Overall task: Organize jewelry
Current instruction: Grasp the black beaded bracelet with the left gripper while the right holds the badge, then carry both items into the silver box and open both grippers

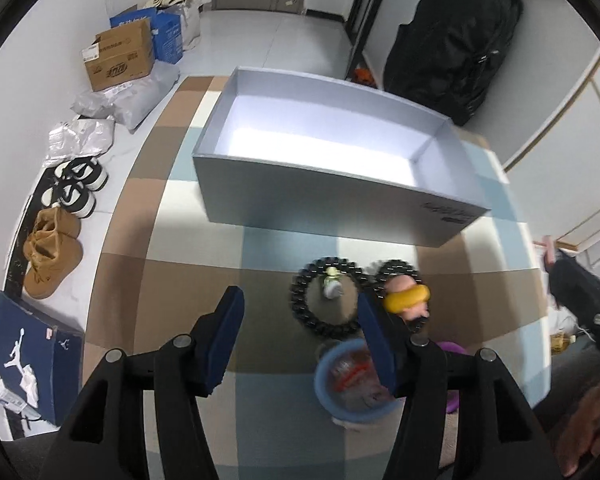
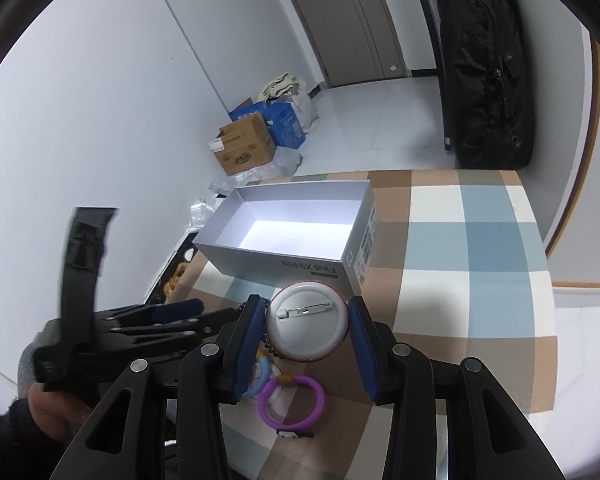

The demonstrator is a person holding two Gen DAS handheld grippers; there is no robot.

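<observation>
Right gripper: clamped by its two blue pads on the rim of a round white pin-back badge, metal clasp facing the camera; held above the bench, apparently so it can be carried to the box ahead
Left gripper: jaws apart and holding nothing; it hangs over the loose pieces, probably ready to pick the next one
Box: an open, shallow grey cardboard box with a white inside stands near the far part of the bench; nothing shows in it, so the sorting looks barely begun
Loose jewelry: a black beaded bracelet lies just in front of the box; a second black beaded ring with a pink and yellow charm sits beside it; a purple silicone ring bracelet and a light blue ring lie nearer the person
Bench: covered in a checked cloth of tan, pale blue and white squares
Room: white walls, pale tiled floor; a tall black bag by the door; a brown cardboard carton and tan boots along the wall
</observation>
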